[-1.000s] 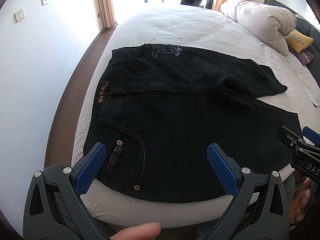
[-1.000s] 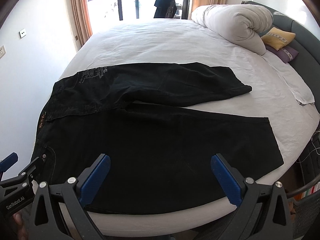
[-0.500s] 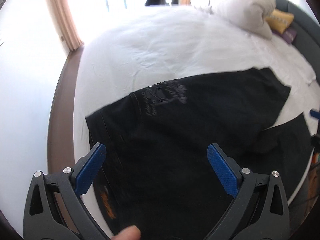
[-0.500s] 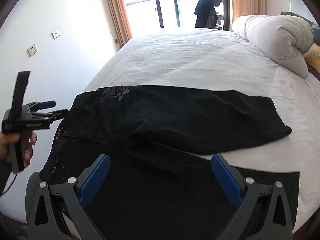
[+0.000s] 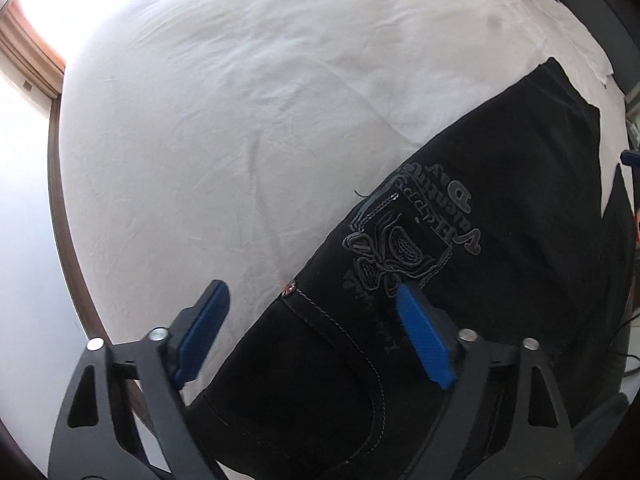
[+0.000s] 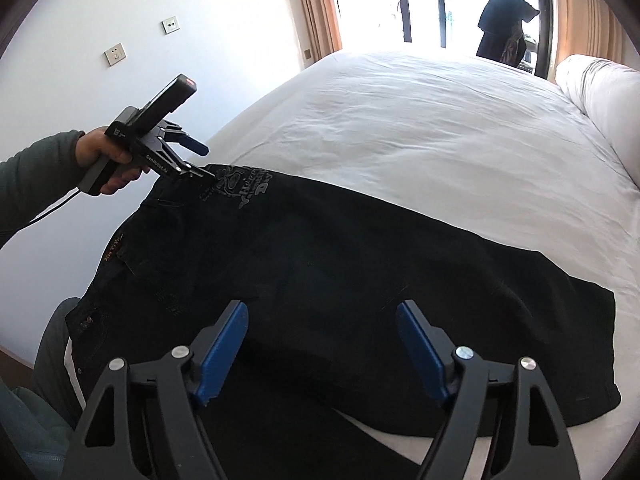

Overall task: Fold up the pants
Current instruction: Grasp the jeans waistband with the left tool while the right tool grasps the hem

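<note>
Black pants lie flat on the white bed, waist at the left, legs running right. In the left wrist view the pants show an embroidered back pocket and the far waist corner. My left gripper is open, its blue pads straddling that far edge by a rivet. It also shows in the right wrist view at the waist's far corner. My right gripper is open and empty, above the upper leg.
A rolled white duvet lies at the bed's right end. A white wall with sockets stands left of the bed. Curtains and a window are beyond. A dark garment hangs by the window.
Both grippers have moved forward over the bed. The left gripper went from the near waist to the far waist corner and dropped close to the cloth. The right gripper advanced over the legs.
</note>
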Available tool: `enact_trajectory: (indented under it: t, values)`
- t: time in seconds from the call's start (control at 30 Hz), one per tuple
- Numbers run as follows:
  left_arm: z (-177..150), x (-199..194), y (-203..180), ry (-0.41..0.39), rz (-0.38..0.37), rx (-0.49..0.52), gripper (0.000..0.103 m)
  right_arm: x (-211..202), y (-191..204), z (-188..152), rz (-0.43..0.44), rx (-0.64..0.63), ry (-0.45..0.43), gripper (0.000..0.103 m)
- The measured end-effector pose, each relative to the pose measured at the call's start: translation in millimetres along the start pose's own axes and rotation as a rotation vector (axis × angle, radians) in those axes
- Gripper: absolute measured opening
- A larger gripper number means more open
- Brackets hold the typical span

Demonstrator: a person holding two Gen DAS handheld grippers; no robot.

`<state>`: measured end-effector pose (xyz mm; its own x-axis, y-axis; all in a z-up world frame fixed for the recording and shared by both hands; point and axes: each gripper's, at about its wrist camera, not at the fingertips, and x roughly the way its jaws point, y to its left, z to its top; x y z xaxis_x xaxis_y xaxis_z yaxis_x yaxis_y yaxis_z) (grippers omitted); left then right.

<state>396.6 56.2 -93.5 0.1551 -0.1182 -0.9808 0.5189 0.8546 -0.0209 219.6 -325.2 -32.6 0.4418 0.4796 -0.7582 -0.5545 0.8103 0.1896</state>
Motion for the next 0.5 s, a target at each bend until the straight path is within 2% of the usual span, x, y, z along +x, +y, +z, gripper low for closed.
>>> enact_trajectory:
  t: [0.03, 0.07, 0.13, 0.2, 0.23, 0.3, 0.37, 0.5]
  values:
    - [1, 4, 3, 0.014, -0.019, -0.003, 0.069, 3, -2, 2, 0.009, -0.007, 0.003, 0.076]
    - [1, 8, 6, 0.021, -0.028, -0.011, 0.060, 7, -4, 5, 0.017, -0.015, 0.005, 0.075]
    - [1, 12, 13, 0.027, -0.061, -0.033, 0.053, 15, -10, 12, 0.031, -0.030, 0.010, 0.074]
    - [-2, 11, 12, 0.025, -0.053, -0.024, 0.029, 25, -14, 22, 0.046, -0.055, 0.019, 0.073]
    - [-3, 10, 11, 0.024, -0.049, -0.020, 0.026, 28, -14, 26, 0.046, -0.068, 0.021, 0.072]
    - [-7, 7, 4, 0.018, -0.036, 0.000, 0.013, 39, -18, 39, 0.047, -0.099, 0.035, 0.068]
    - [-12, 3, -9, -0.012, 0.003, 0.026, 0.010, 49, -19, 52, 0.041, -0.124, 0.048, 0.064]
    - [-33, -28, -26, -0.127, 0.070, 0.069, 0.009, 66, -13, 77, 0.034, -0.197, 0.064, 0.062]
